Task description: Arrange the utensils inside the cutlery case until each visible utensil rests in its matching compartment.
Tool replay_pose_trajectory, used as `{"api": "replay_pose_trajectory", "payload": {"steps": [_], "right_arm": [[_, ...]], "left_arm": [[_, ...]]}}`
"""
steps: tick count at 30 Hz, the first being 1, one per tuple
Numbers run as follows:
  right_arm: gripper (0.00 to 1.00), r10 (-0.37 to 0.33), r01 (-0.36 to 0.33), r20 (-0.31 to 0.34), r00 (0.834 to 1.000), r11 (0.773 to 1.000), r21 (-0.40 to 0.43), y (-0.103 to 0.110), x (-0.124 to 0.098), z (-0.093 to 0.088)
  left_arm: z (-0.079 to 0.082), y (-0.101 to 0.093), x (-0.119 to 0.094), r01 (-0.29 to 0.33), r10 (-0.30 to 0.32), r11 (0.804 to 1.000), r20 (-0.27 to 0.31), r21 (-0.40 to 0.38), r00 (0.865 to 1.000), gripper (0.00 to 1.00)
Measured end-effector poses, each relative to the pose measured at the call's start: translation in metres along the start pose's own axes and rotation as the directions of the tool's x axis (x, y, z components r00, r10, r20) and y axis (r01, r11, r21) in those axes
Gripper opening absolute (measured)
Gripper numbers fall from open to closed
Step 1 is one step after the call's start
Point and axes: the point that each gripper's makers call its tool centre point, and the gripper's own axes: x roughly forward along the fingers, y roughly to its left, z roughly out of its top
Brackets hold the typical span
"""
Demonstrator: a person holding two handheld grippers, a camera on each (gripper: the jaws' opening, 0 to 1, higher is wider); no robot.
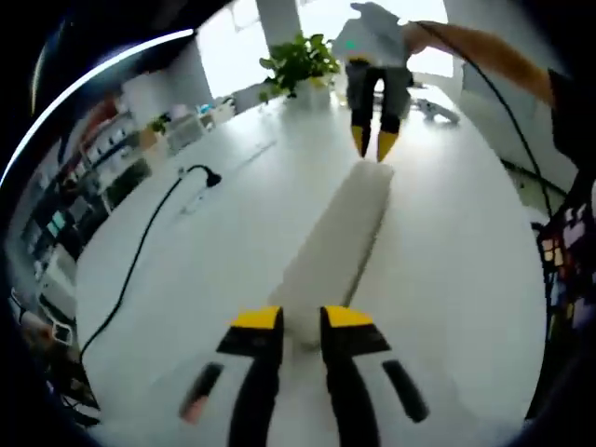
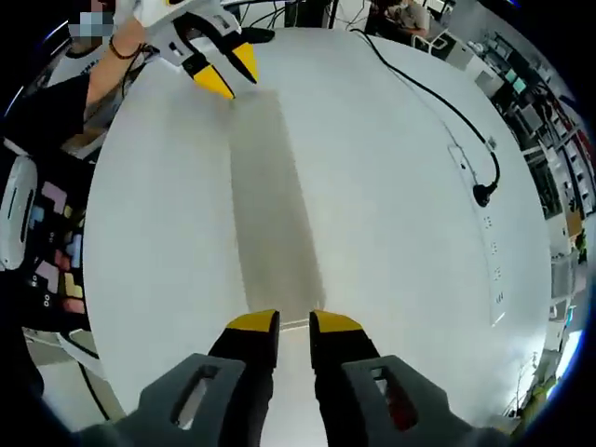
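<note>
Two grippers meet one long white cutlery case point(image 1: 337, 244) from opposite ends on a large white table point(image 1: 205, 279). In the left gripper view, going from the left, shelves of small goods point(image 1: 65, 214) line the room's edge, then a black cable point(image 1: 140, 251) runs across the tabletop to a plug point(image 1: 212, 179) lying beside a white power strip point(image 1: 191, 200). Further along, a potted green plant point(image 1: 300, 63) stands at the far edge before bright windows. The left gripper point(image 1: 301, 321) sits at the case's near end, its yellow-tipped jaws a little apart with the case's end between or just beyond them; whether they press on it I cannot tell. At the far end the right gripper point(image 1: 373, 142) points its tips down at the case, held by a bare arm point(image 1: 484, 51).

In the right gripper view, a board of coloured squares point(image 2: 51, 242) lies at the left below the table edge. The closed case point(image 2: 270, 200) runs up the middle to the left gripper point(image 2: 223, 73). The right gripper point(image 2: 294, 324) has its jaws slightly parted at the near end; contact is unclear. To the right lie the cable point(image 2: 438, 102) and the power strip point(image 2: 484, 233).
</note>
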Motion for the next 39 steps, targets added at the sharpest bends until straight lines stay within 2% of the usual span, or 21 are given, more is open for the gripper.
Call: {"api": "replay_pose_trajectory", "payload": {"steps": [4,6,8,9,11,13,14,16,18,28,35,37,39], "right_arm": [[0.13,0.002,-0.002,-0.005,1.0,0.999,0.036,-0.003,0.003,-0.002],[0.12,0.006,-0.005,-0.015,1.0,0.999,0.034,-0.003,0.005,-0.004],[0.12,0.005,-0.005,-0.017,1.0,1.0,0.027,-0.004,0.004,-0.003],[0.11,0.006,-0.006,-0.022,1.0,1.0,0.017,-0.005,0.004,-0.003],[0.12,0.007,-0.007,-0.028,1.0,1.0,0.004,-0.004,0.004,-0.003],[0.12,0.009,-0.009,-0.033,0.999,1.0,0.002,-0.004,0.005,-0.002],[0.12,0.01,-0.01,-0.034,0.999,1.0,0.004,-0.004,0.005,-0.001],[0.12,0.016,-0.016,-0.036,0.999,1.0,-0.005,-0.004,0.005,-0.001],[0.12,0.018,-0.018,-0.047,0.999,1.0,-0.014,-0.003,0.005,-0.001],[0.12,0.023,-0.023,-0.058,0.998,1.0,-0.013,-0.001,0.006,0.0],[0.12,0.03,-0.03,-0.07,0.997,1.0,0.004,-0.001,0.008,0.0],[0.12,0.033,-0.031,-0.067,0.997,0.999,0.037,-0.002,0.009,-0.001],[0.12,0.043,-0.043,-0.069,0.997,0.999,0.011,-0.003,0.009,-0.003]], "left_arm": [[0.004,0.005,0.003,0.031,-0.028,0.998,-0.05,0.054,0.998,0.12],[0.002,-0.001,0.007,0.111,-0.103,0.991,-0.11,0.07,0.989,0.1],[0.006,0.001,0.01,0.149,-0.139,0.987,-0.127,0.066,0.982,0.05],[0.003,0.002,0.011,0.171,-0.158,0.983,-0.163,0.071,0.974,0.05],[-0.006,0.005,0.012,0.175,-0.148,0.979,-0.231,0.104,0.962,0.05],[-0.011,0.012,0.014,0.149,-0.105,0.978,-0.272,0.146,0.956,0.05],[-0.012,0.014,0.015,0.142,-0.097,0.979,-0.279,0.146,0.955,0.05],[-0.016,0.009,0.016,0.17,-0.128,0.978,-0.29,0.124,0.948,0.03],[-0.014,0.007,0.015,0.182,-0.15,0.978,-0.268,0.1,0.952,0.02],[-0.015,0.006,0.015,0.224,-0.166,0.964,-0.335,0.143,0.928,0.02],[-0.016,0.003,0.013,0.229,-0.169,0.962,-0.328,0.152,0.929,0.01],[-0.016,0.002,0.013,0.228,-0.171,0.963,-0.322,0.146,0.931,0.01],[-0.017,0.001,0.012,0.232,-0.176,0.962,-0.316,0.146,0.932,0.01]]}}
